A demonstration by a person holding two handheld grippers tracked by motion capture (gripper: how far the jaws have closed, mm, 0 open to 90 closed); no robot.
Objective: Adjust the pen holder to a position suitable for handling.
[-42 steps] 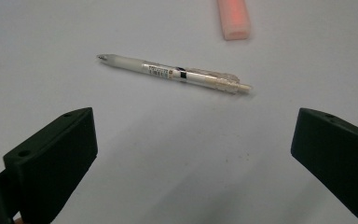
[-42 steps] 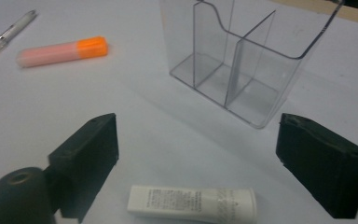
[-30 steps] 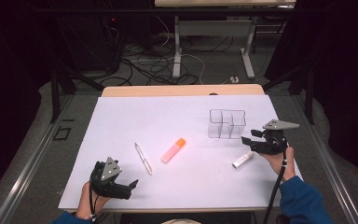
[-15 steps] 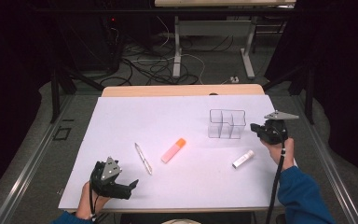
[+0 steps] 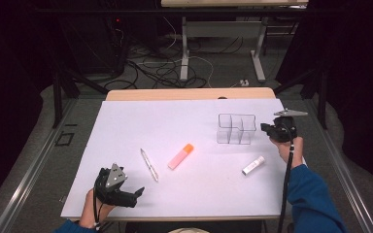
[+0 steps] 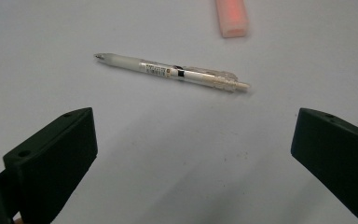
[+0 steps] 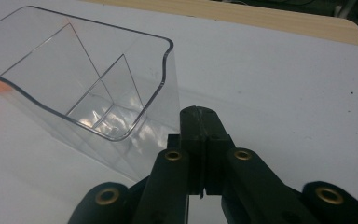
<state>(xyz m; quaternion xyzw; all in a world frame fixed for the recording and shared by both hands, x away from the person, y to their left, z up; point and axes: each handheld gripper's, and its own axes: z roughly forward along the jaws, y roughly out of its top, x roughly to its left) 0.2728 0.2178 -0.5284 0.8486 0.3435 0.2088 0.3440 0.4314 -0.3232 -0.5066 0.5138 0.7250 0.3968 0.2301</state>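
High view: the white table [image 5: 126,121] carries a handful of small things, and a person's hands come in from the near edge, one two-jaw tool in each. The right gripper [image 5: 268,129] sits out at about three o'clock on the sheet, just beside the right wall of the clear organizer [image 5: 236,128], a see-through box split into compartments. From the right gripper view, its black jaws are pressed together with nothing between them, and their tips lie close against the organizer's [image 7: 74,79] curved corner; whether they actually touch the plastic I cannot tell. The compartments I can see into look bare.

The left gripper [image 5: 138,192] rests low at about seven o'clock, near the front edge, held by a hand [image 5: 91,211]. In the left gripper view its jaws stand wide apart, gripping nothing, with bare table between them. Ahead of them the pen [image 6: 172,72] lies flat, well apart from the tips; in the high view the same pen [image 5: 149,165] lies at about one o'clock from that gripper.

Near the table's centre lies the pink marker with an orange cap [image 5: 180,156], just to the right of the pen. A small white tube [image 5: 253,165] lies at about five o'clock from the organizer, near the blue sleeve [image 5: 311,194] of the right arm.
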